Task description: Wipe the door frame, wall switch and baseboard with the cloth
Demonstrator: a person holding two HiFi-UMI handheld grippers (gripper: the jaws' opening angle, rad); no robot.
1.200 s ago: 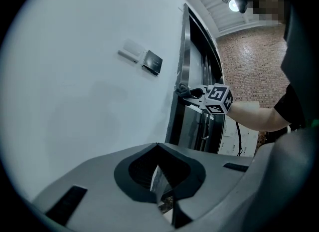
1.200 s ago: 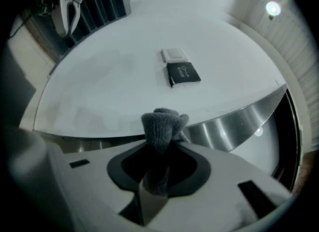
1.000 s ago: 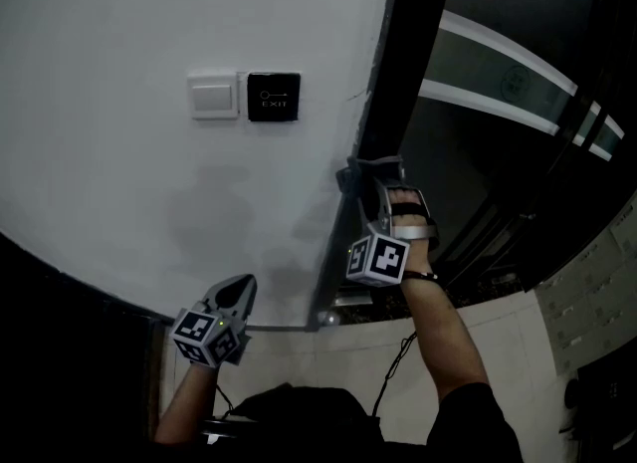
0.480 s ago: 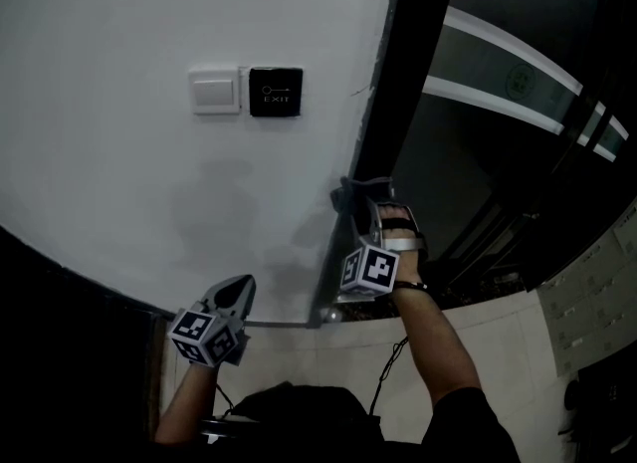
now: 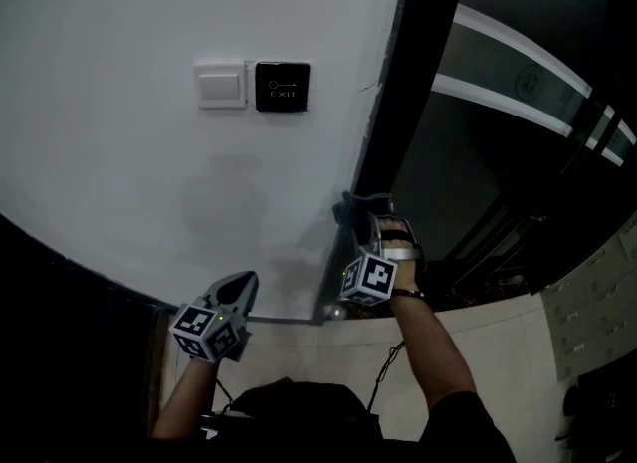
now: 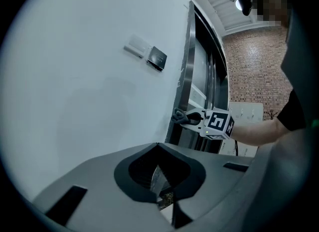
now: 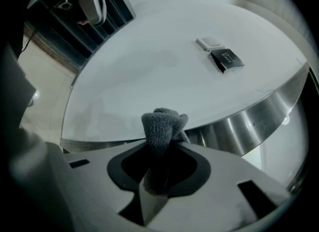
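White wall (image 5: 149,182), cloth (image 7: 162,123) in right gripper (image 7: 158,176)

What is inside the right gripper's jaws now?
A grey cloth, pinched in the right gripper; its bunched end sticks out toward the door frame. The cloth's clamped part is mostly covered.

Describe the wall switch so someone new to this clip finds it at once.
On the white wall left of the dark door frame, two square plates sit side by side. The wall switch is the left one, farther from the frame: plain white, unlike the black EXIT plate beside it.
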